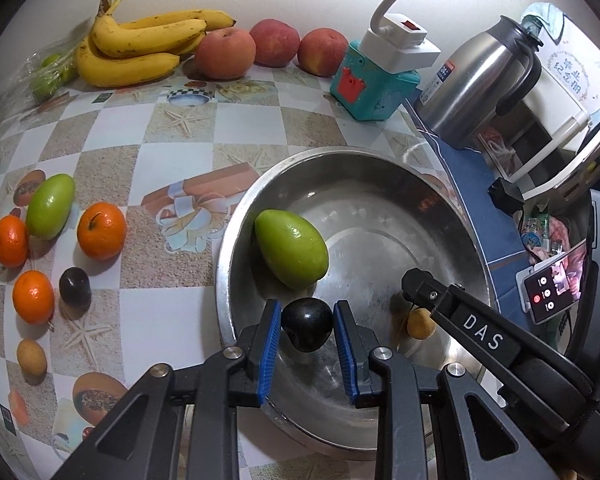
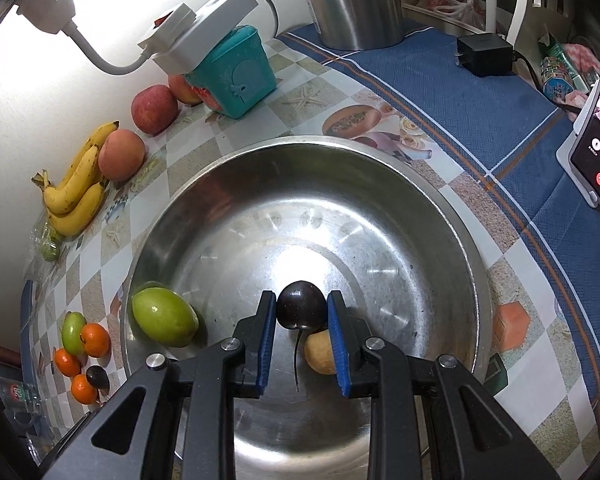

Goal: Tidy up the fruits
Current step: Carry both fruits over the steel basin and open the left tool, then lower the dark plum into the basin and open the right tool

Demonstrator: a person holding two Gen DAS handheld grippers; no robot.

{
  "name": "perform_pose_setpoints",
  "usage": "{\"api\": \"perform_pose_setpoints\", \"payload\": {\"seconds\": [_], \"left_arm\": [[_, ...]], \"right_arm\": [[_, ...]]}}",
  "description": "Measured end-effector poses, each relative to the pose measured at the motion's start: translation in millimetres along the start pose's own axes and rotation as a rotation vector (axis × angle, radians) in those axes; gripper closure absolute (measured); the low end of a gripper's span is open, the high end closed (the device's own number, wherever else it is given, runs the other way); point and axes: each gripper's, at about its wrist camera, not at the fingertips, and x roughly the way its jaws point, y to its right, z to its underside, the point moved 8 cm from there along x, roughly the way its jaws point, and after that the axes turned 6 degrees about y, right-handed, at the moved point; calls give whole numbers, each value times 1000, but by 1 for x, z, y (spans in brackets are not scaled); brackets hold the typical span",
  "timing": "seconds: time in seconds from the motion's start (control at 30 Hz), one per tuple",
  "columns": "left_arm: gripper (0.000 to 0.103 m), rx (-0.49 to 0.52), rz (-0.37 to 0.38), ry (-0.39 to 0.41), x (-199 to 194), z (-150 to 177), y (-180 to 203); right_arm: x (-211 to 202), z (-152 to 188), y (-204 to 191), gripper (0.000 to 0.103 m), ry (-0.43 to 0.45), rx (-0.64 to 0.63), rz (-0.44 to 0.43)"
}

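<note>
While both grippers hang over the steel bowl (image 1: 236,248), each is clamped on a dark plum: the left gripper (image 1: 307,326) pinches one plum (image 1: 307,329) just inside the bowl's near rim, and the right gripper (image 2: 302,314) pinches another plum (image 2: 301,305) above the bowl's floor. A green mango (image 1: 291,249) lies against the bowl's left wall, and a small tan fruit (image 2: 319,351) sits under the right claw. Releasing from this height could let a plum bounce, roll, or bruise against that tan fruit.
</note>
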Motion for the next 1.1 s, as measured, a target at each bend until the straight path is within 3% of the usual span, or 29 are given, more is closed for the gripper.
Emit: {"api": "perform_pose_setpoints", "payload": {"seconds": [0.13,0.23,0.6,1.1], "left_arm": [[72,-3,-2,-1,0,0,-1],[68,-8,-1,3,-1,-1,-2],[65,-25,4,32,-16,-10,-5],[58,-146,-112,71,-41,-30,-60]], "right_arm": [[0,0,0,74,-1,-3,5],[-1,-1,-1,67,6,-5,4],[-21,-14,-3,66,53,-18,-1],[-39,-10,-9,67,21,-57,21]]}}
